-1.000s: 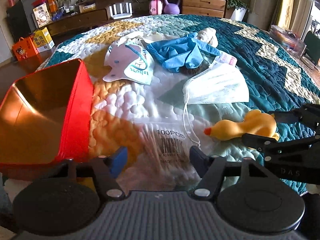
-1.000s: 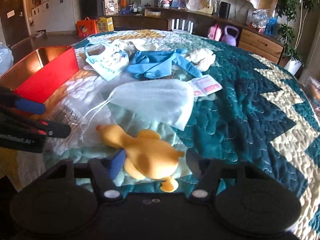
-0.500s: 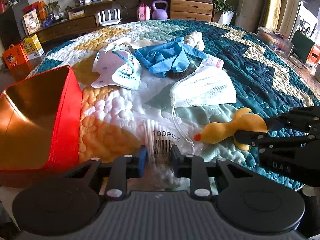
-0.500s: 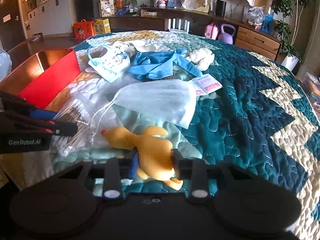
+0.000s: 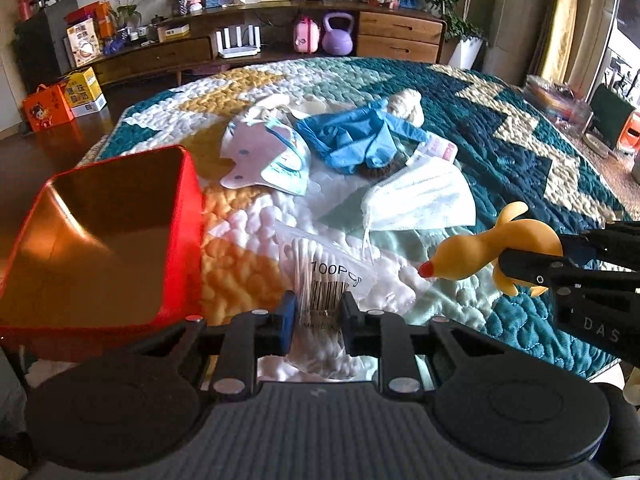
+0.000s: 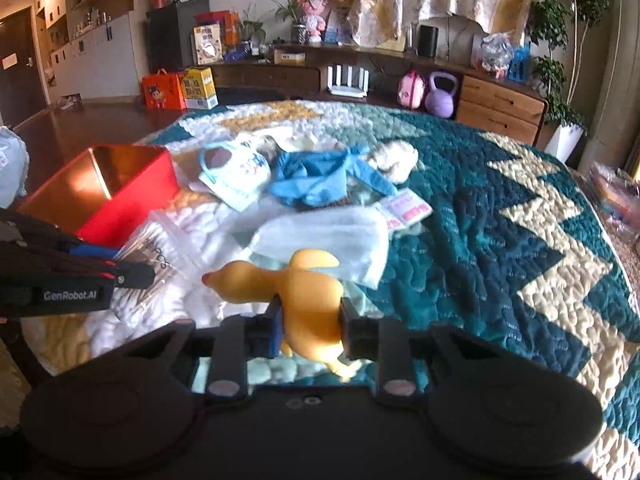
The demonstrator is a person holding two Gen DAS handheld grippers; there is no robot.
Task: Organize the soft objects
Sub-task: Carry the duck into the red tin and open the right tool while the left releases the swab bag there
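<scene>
Both lifted since earlier | left gripper (image 5: pixel 318 322) clamps clear cotton-swab bag (image 5: pixel 326 276) | right gripper (image 6: pixel 310 326) clamps yellow rubber duck (image 6: pixel 288 284)

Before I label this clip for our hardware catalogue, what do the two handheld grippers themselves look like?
Both are black plastic. The left gripper has a ribbed grey body, two round black discs, silver screws and blue finger pads; its side reads "GenRobot.AI" with red trim. The right gripper looks alike, with blue pads; "DAS" letters show on its side. No cables or sleeves are visible.
</scene>
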